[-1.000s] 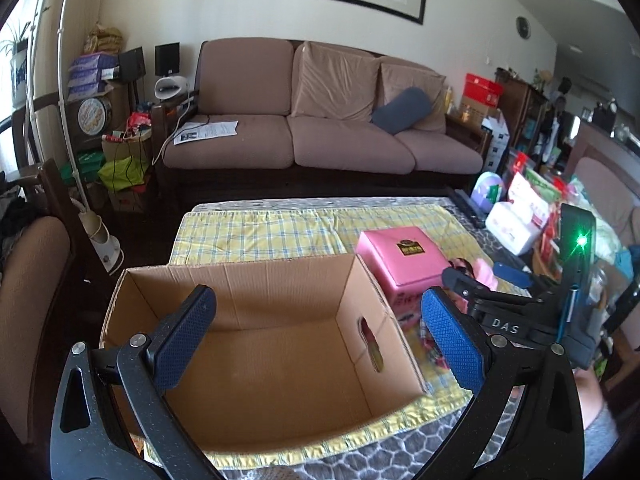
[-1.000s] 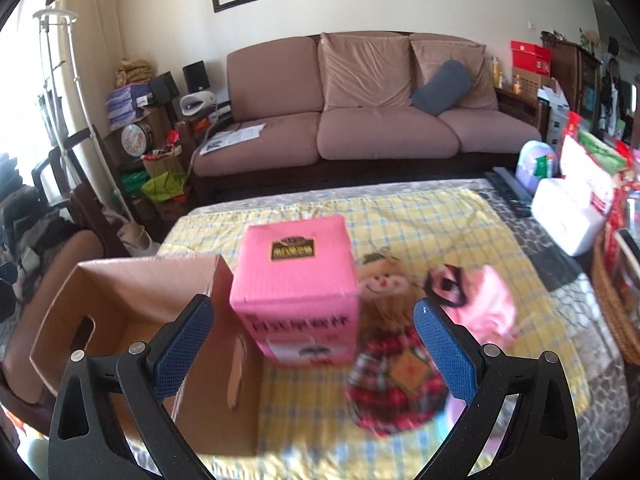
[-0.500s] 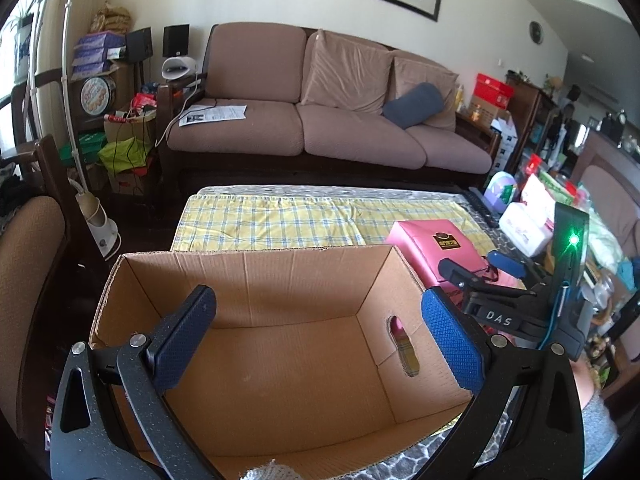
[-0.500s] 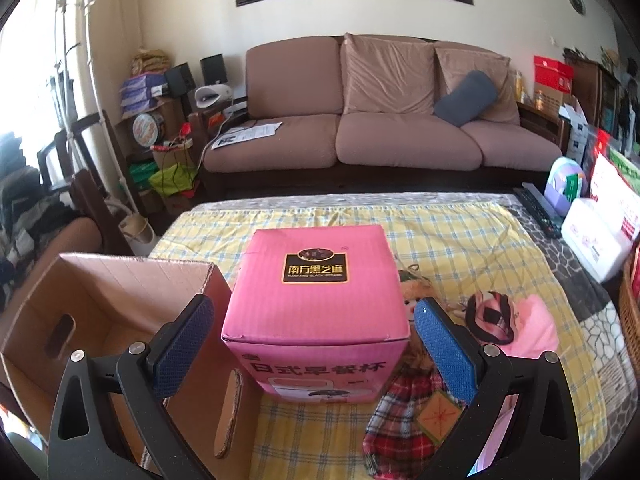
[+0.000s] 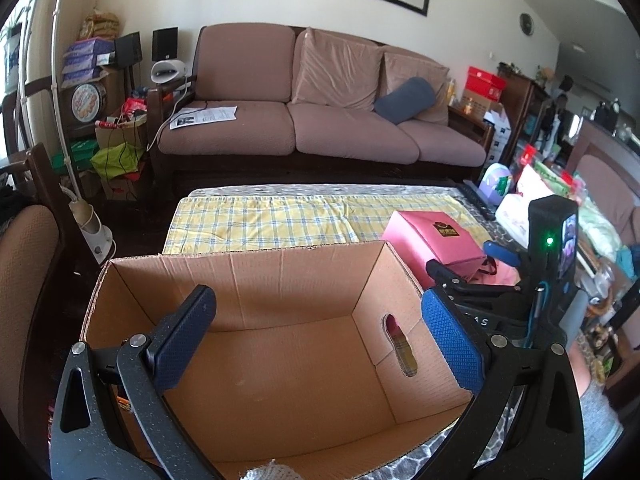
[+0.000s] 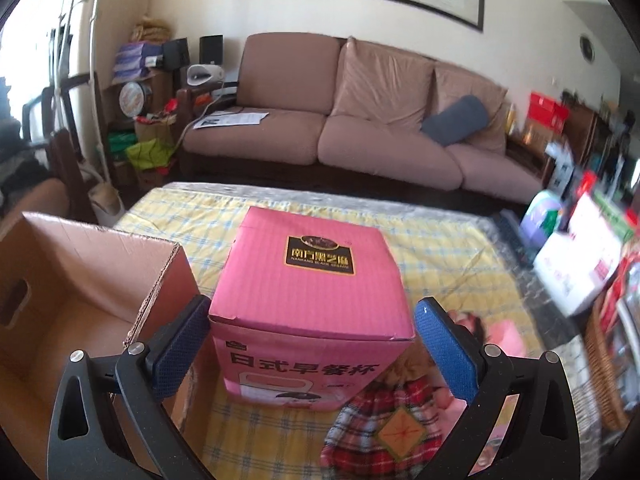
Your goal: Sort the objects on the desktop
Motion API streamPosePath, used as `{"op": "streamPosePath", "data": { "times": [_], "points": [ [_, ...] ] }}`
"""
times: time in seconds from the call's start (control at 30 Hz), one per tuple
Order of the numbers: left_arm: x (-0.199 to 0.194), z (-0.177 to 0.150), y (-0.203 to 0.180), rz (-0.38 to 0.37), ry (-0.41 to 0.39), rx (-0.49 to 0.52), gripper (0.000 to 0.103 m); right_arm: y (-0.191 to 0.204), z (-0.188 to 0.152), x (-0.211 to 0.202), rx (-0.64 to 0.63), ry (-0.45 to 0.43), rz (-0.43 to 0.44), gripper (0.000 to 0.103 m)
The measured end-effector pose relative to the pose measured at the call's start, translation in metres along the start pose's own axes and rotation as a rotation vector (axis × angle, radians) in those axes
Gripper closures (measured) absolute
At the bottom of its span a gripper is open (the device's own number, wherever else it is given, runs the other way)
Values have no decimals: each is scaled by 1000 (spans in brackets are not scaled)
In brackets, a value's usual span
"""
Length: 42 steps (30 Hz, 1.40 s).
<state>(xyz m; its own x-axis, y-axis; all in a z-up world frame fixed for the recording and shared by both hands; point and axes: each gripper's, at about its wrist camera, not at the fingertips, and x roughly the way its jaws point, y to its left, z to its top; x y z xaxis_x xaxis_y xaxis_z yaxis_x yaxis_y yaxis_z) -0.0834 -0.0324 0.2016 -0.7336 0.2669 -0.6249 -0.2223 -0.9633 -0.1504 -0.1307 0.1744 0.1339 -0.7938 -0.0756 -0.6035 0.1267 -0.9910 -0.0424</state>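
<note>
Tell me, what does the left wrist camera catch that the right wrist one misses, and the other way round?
Only the left wrist view looks down into the whole bare inside of the cardboard box, and it sees the right claw from the side by the pink box.

Only the right wrist view shows the pink box's printed front face and the plaid doll beside it, with that claw's open pads either side of the box.

Both show the cardboard box, the pink box, the yellow checked cloth and the sofa. The left claw is open too.

Left claw [image 5: 316, 344] gapes over the cardboard box [image 5: 280, 280] (pink box [image 5: 434, 240] beside).
</note>
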Motion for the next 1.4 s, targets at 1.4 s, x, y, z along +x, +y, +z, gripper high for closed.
{"op": "streamPosePath", "data": {
  "times": [1.4],
  "points": [
    [189,74,-118,-263,438,290,16,-60,-42,-5,380,-101,304,0]
  ]
}}
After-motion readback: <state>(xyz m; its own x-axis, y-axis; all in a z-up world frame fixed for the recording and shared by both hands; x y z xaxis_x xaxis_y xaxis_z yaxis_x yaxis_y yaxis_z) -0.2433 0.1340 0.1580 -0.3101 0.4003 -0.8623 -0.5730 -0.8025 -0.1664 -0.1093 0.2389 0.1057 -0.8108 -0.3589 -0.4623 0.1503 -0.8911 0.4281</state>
